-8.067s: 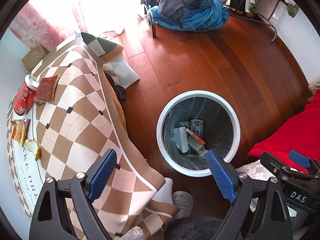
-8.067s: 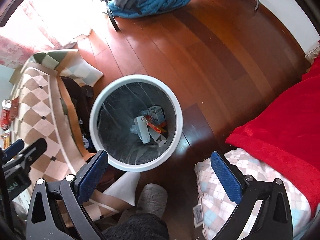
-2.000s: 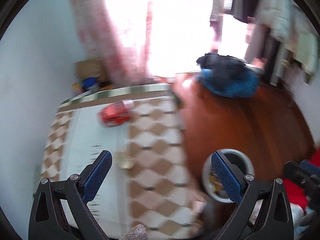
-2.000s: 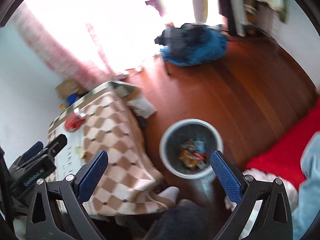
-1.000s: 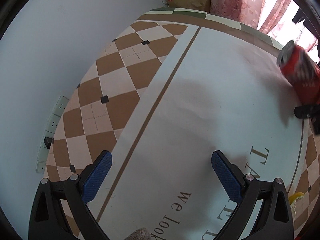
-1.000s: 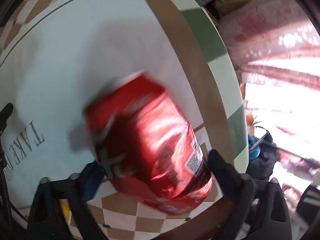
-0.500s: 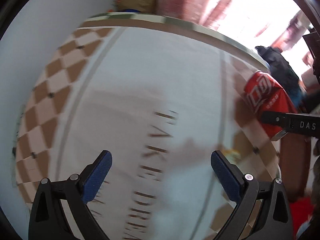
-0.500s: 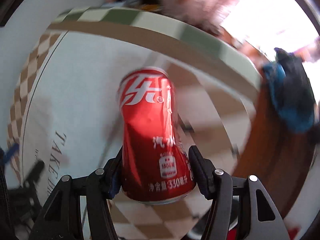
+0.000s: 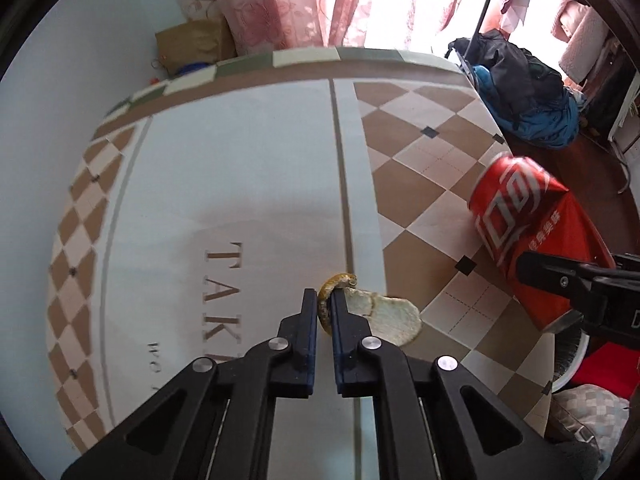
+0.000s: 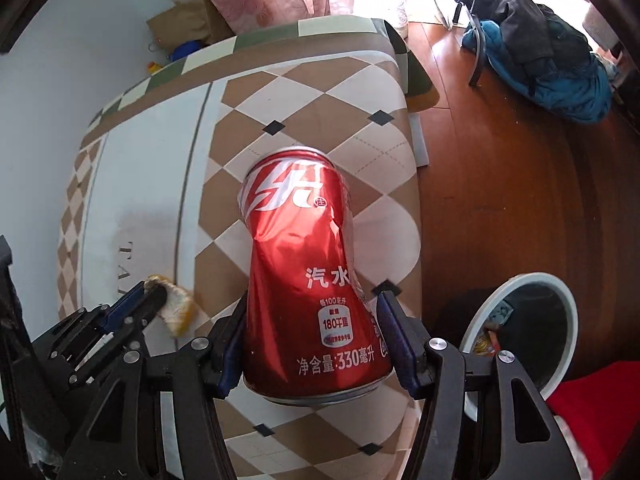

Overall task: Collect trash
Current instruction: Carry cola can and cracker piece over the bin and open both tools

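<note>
A: Two pieces of trash are being held at once. A dented red can (image 10: 310, 292) is being clamped near its base between the fingers of the right gripper (image 10: 312, 344), its top pointing away from the camera, above the checked tablecloth (image 10: 352, 152).

B: And on the other side?

A: A yellowish peel (image 9: 380, 312) is being pinched by its curled edge in the nearly closed left gripper (image 9: 325, 308); its pale flat part is being left sticking out to the right of the fingertips, over the cloth's printed lettering.

B: Where is the bin being seen?

A: A white-rimmed bin (image 10: 560, 284) is being shown on the wooden floor (image 10: 520, 160), beside the table, right of the can. Wrappers are being seen inside it.
</note>
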`<action>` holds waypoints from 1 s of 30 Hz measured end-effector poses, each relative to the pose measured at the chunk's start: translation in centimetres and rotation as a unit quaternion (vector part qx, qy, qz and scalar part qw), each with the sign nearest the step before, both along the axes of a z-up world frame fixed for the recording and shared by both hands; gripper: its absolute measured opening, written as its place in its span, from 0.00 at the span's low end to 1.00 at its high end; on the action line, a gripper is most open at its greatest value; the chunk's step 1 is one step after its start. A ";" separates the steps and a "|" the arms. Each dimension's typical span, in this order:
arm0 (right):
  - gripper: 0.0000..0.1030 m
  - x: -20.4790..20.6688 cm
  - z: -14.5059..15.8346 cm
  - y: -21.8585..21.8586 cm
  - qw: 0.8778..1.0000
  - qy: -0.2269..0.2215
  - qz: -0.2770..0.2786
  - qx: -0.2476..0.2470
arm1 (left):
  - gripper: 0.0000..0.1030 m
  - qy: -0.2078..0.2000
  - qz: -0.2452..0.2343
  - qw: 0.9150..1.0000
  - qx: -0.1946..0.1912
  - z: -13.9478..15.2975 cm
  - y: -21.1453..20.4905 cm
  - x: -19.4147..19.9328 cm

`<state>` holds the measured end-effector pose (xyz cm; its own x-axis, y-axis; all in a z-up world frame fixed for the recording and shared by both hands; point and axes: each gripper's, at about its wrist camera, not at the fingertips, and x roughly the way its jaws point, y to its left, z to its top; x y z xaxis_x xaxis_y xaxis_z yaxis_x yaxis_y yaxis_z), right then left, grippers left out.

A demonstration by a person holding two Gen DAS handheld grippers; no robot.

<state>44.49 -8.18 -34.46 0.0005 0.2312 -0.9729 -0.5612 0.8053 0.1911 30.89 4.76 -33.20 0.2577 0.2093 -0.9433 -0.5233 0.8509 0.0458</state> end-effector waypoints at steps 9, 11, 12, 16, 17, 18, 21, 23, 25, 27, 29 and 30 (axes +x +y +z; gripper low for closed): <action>0.60 -3.1 4.7 -1.9 0.998 -0.028 -0.008 0.052 | 0.03 -0.048 0.008 0.995 0.088 7.0 -0.3 -2.9; 0.60 -3.8 6.1 -2.5 0.997 -0.033 -0.012 0.067 | 0.03 -0.059 0.008 0.993 0.101 8.9 -0.9 -3.7; 0.60 -4.2 6.8 -2.9 0.996 -0.033 -0.014 0.076 | 0.03 -0.063 0.009 0.993 0.104 9.7 -1.1 -4.0; 0.60 -5.3 9.3 -4.3 0.993 -0.029 -0.024 0.111 | 0.03 -0.080 0.008 0.990 0.119 12.4 -2.4 -4.9; 0.60 -5.6 10.1 -4.9 0.992 -0.033 -0.029 0.121 | 0.03 -0.083 0.007 0.989 0.122 13.0 -2.7 -5.1; 0.59 -5.7 10.8 -5.3 0.991 -0.034 -0.031 0.128 | 0.03 -0.088 0.004 0.988 0.125 13.5 -3.1 -5.2; 0.59 -5.9 12.9 -7.2 0.986 -0.037 -0.045 0.153 | 0.03 -0.103 -0.007 0.987 0.124 15.1 -4.5 -5.0; 0.59 -6.0 14.2 -8.7 0.983 -0.039 -0.057 0.169 | 0.03 -0.115 -0.018 0.985 0.123 16.1 -5.9 -4.7; 0.59 -5.8 15.6 -10.7 0.979 -0.044 -0.072 0.184 | 0.03 -0.127 -0.030 0.984 0.120 17.0 -7.4 -4.2; 0.59 -5.6 17.1 -13.2 0.976 -0.054 -0.088 0.194 | 0.03 -0.138 -0.048 0.982 0.116 17.8 -9.4 -3.3; 0.59 -5.2 18.3 -16.1 0.972 -0.062 -0.107 0.201 | 0.03 -0.149 -0.067 0.981 0.108 18.4 -11.6 -2.2; 0.59 -5.0 18.6 -17.3 0.970 -0.065 -0.115 0.203 | 0.03 -0.153 -0.078 0.980 0.105 18.5 -12.9 -1.5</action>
<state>39.48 -25.46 -15.81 0.2140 0.5740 -0.7904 -0.4163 0.7856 0.4578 29.40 -8.09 -14.70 0.5656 0.3254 -0.7578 -0.4038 0.9105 0.0897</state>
